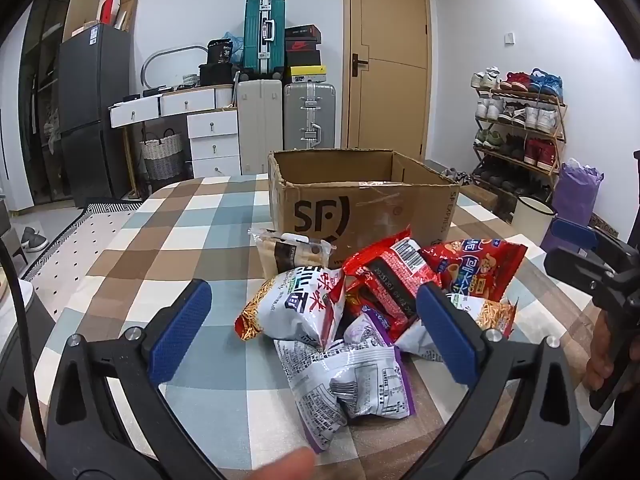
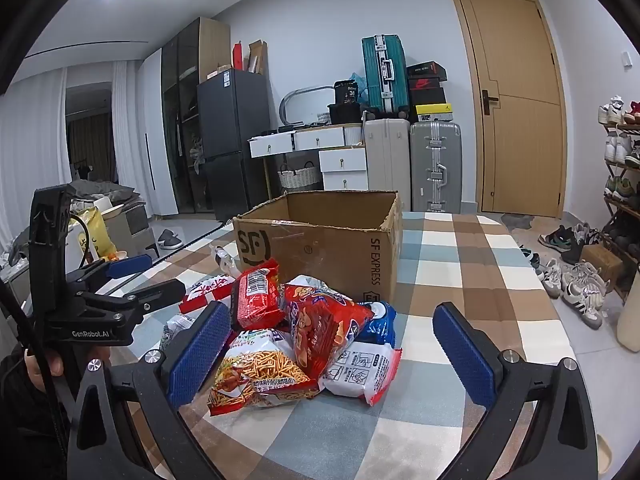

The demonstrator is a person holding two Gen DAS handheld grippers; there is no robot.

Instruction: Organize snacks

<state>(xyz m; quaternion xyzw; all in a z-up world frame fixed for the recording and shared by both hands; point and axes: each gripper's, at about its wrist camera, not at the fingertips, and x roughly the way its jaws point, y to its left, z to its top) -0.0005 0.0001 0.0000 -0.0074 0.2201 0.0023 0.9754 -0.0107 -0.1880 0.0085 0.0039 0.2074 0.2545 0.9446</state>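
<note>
Both tools wide open (holding nothing), snack pile (image 1: 352,304) before cardboard box (image 1: 360,204), checked tablecloth (image 1: 160,248)

A home: fridge (image 1: 94,112), stacked suitcases (image 1: 264,32), shoe rack (image 1: 520,128), wooden door (image 1: 388,60).

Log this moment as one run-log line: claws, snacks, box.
left claw: open, holds nothing | right claw: open, holds nothing | snack packets: piled on checked tablecloth | cardboard box: open, behind pile
</note>
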